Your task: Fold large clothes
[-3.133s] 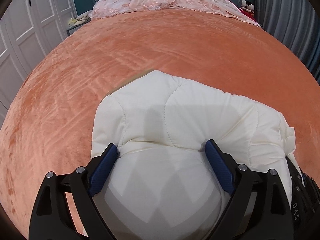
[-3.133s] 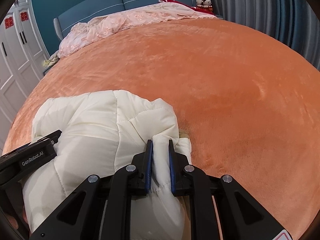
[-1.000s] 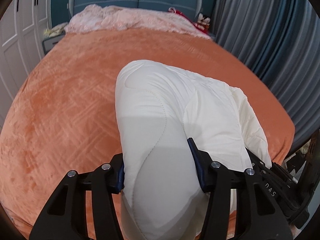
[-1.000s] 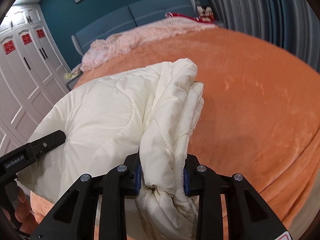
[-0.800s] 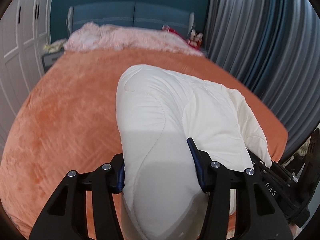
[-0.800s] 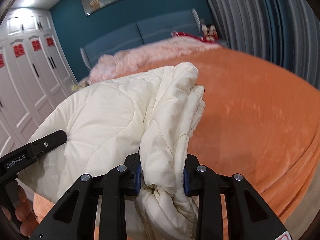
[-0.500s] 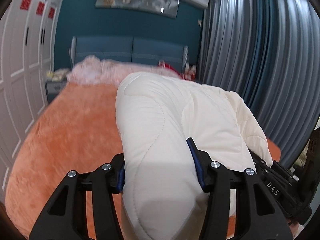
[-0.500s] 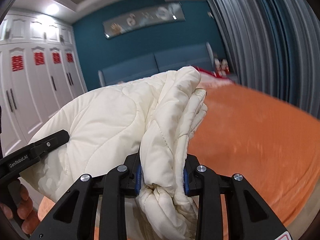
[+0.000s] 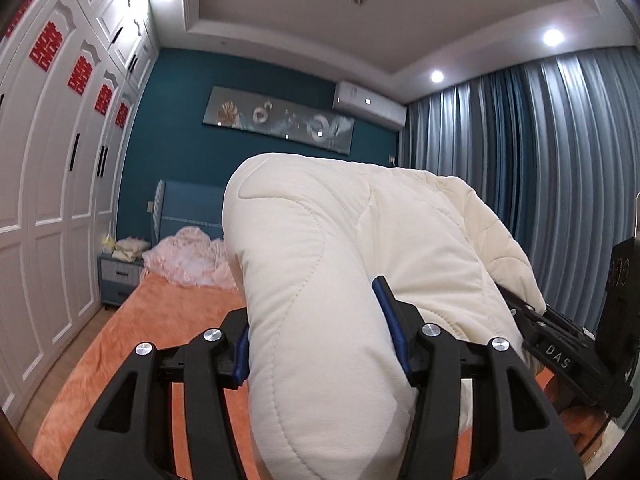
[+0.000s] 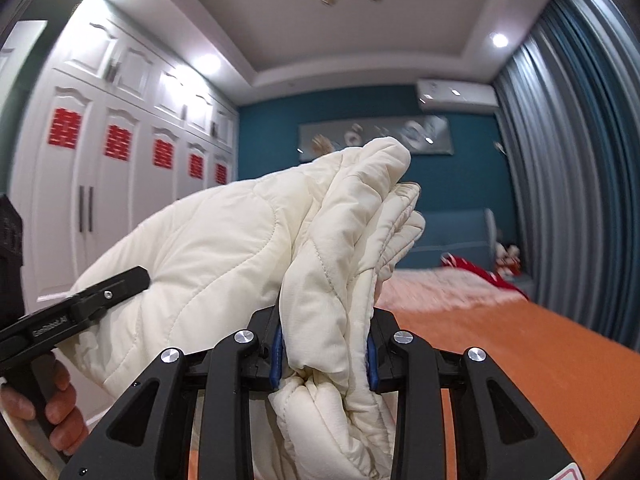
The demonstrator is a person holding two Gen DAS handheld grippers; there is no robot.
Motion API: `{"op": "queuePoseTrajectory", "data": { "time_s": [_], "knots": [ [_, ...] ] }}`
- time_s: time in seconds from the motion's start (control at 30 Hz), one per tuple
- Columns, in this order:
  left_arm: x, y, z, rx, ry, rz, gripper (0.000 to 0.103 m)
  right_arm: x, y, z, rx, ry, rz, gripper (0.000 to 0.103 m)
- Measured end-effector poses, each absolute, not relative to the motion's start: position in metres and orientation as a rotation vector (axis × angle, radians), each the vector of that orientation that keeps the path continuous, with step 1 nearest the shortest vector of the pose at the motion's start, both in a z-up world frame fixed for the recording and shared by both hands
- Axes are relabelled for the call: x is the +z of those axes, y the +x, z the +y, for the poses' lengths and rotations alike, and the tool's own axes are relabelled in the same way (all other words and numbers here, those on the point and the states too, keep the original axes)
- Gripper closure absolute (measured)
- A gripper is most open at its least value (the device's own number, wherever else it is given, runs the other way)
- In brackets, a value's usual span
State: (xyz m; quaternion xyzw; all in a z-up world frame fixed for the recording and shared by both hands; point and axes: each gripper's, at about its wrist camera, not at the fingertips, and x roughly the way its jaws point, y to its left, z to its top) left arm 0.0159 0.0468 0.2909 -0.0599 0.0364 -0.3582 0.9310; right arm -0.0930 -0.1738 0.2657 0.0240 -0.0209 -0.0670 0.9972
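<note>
A folded cream quilted coat (image 9: pixel 340 280) is held up in the air between both grippers, well above the orange bed (image 9: pixel 176 320). My left gripper (image 9: pixel 320 332) is shut on a thick rounded fold of it. My right gripper (image 10: pixel 324 344) is shut on the bunched layered edge of the coat (image 10: pixel 328 240). The right gripper also shows at the right of the left wrist view (image 9: pixel 560 352). The left gripper shows at the left of the right wrist view (image 10: pixel 80 308), with a hand on its handle. The coat hides most of the bed below.
The orange bed (image 10: pixel 520 360) lies below. A pink lace blanket (image 9: pixel 188 260) is piled at the blue headboard (image 9: pixel 188 212). White wardrobes (image 9: pixel 52 220) stand at left, grey curtains (image 9: pixel 560 180) at right, a bedside table (image 9: pixel 120 280) by the headboard.
Both grippers have lifted the folded coat off the bed and tilted upward, so the views now show the wall and ceiling. Both grips have stayed on the coat.
</note>
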Motion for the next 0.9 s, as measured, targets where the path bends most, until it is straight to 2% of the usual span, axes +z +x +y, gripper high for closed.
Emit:
{"op": "queuePoseTrajectory", "data": {
  "time_s": [0.27,0.4,0.6,0.9],
  "knots": [
    [0.261,0.097,0.065,-0.712,-0.138,0.117,0.052,0.249,-0.018,-0.164,-0.06,0.066,-0.004,0.073],
    [0.228,0.139,0.063,-0.707,-0.151,0.177,0.052,0.213,0.028,-0.17,-0.05,0.105,0.077,0.073],
    [0.142,0.208,0.051,-0.695,-0.17,0.363,0.052,0.134,0.087,-0.183,-0.061,0.161,0.228,0.073],
    [-0.004,0.253,0.036,-0.613,-0.15,0.675,0.052,-0.019,0.139,-0.195,-0.082,0.256,0.567,0.073]
  ]
}}
